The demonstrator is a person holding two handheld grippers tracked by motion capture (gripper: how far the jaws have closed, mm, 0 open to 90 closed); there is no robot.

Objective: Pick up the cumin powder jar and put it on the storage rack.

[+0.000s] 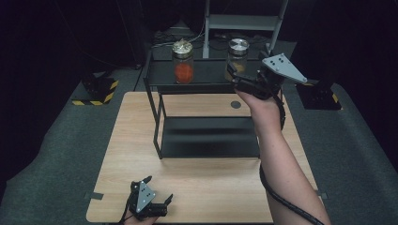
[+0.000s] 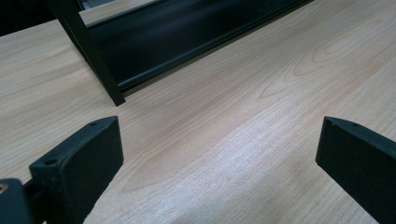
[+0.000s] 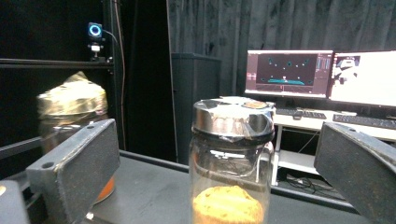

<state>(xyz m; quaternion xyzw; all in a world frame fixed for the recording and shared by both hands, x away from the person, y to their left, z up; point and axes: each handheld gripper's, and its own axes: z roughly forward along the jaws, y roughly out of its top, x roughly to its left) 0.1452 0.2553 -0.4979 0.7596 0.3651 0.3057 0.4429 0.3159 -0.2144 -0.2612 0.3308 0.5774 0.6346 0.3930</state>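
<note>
The clear glass jar (image 3: 232,163) with a shiny silver lid and yellow powder stands between the right gripper's (image 3: 219,172) wide-apart fingers (image 3: 77,163), untouched.

A black two-tier metal rack (image 1: 206,140) stands on the wooden table (image 1: 141,154), its upper shelf carrying a glass jar with red-orange contents and gold foil lid (image 1: 183,61); two lit monitors (image 3: 322,74) and a keyboard (image 3: 301,113) occupy a desk behind it.
</note>
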